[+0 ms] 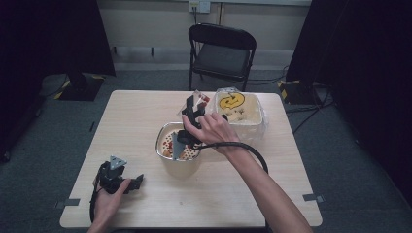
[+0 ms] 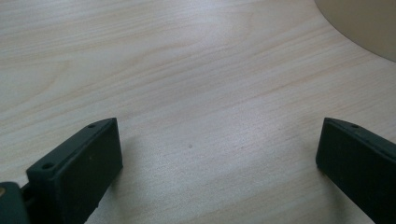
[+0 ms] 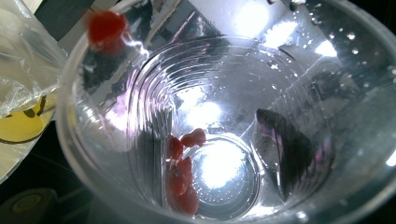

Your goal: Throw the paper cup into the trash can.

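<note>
My right gripper (image 1: 193, 112) is shut on a clear plastic cup (image 1: 197, 102), held tilted above the far edge of a metal bowl (image 1: 161, 141) that has red and pale food pieces in it. In the right gripper view I look into the cup (image 3: 224, 116). A few red bits (image 3: 184, 175) cling near its bottom and one red piece (image 3: 106, 27) sits on its rim. My left gripper (image 1: 133, 183) rests on the wooden table (image 1: 136, 111) at the front left. Its jaws stand wide open over bare wood (image 2: 205, 93) with nothing between them.
A clear bag with a yellow face print (image 1: 239, 110) holds a pale container just right of the bowl, and its edge appears in the right gripper view (image 3: 18, 126). A black folding chair (image 1: 221, 51) stands beyond the table. The bowl's pale side (image 2: 364, 23) is near the left gripper.
</note>
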Action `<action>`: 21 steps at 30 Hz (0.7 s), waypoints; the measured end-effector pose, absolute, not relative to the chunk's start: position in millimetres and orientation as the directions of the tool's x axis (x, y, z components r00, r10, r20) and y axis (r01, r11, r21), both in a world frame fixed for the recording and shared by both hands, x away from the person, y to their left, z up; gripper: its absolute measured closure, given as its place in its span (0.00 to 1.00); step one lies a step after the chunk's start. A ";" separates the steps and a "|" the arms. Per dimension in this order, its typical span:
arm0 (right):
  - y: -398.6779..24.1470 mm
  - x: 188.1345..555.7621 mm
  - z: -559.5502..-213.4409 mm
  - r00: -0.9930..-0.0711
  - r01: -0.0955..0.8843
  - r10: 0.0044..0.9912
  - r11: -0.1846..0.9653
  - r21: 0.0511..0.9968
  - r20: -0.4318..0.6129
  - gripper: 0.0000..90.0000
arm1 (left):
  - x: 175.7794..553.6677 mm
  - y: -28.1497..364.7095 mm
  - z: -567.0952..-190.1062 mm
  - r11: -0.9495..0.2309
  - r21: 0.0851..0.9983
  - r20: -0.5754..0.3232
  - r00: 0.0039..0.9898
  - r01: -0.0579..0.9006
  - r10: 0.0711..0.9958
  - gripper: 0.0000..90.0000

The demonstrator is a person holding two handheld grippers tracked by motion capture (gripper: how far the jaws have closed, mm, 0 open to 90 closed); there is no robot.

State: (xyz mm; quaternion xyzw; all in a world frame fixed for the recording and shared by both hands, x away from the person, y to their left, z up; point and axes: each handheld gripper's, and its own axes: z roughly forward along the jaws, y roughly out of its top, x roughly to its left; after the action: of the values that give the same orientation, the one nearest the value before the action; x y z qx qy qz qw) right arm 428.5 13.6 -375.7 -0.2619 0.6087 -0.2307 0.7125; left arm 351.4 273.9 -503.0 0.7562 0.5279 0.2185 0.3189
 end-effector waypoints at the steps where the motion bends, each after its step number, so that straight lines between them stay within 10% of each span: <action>1: 13.4 428.7 -375.5 0.150 0.009 -0.647 0.757 -0.653 -0.748 0.54 | 351.4 273.8 -503.0 -0.238 0.714 -0.006 0.346 0.659 0.938 0.00; 13: 11.6 428.8 -369.3 0.058 -0.026 -0.573 0.817 -0.575 -0.817 0.54 | 351.4 273.6 -503.1 -0.238 0.714 -0.005 0.344 0.659 0.939 0.00; 21: -1.9 441.1 -339.4 -0.242 -0.057 -0.147 0.989 -0.138 -0.959 0.54 | 351.4 273.7 -503.0 -0.238 0.713 -0.006 0.345 0.659 0.938 0.00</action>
State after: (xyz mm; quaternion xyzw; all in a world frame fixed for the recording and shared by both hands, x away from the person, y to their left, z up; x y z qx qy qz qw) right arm 441.1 -1.9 -339.4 -0.0648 0.7872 -0.0371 0.6122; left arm 351.4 273.7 -503.0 0.7557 0.5285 0.2191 0.3188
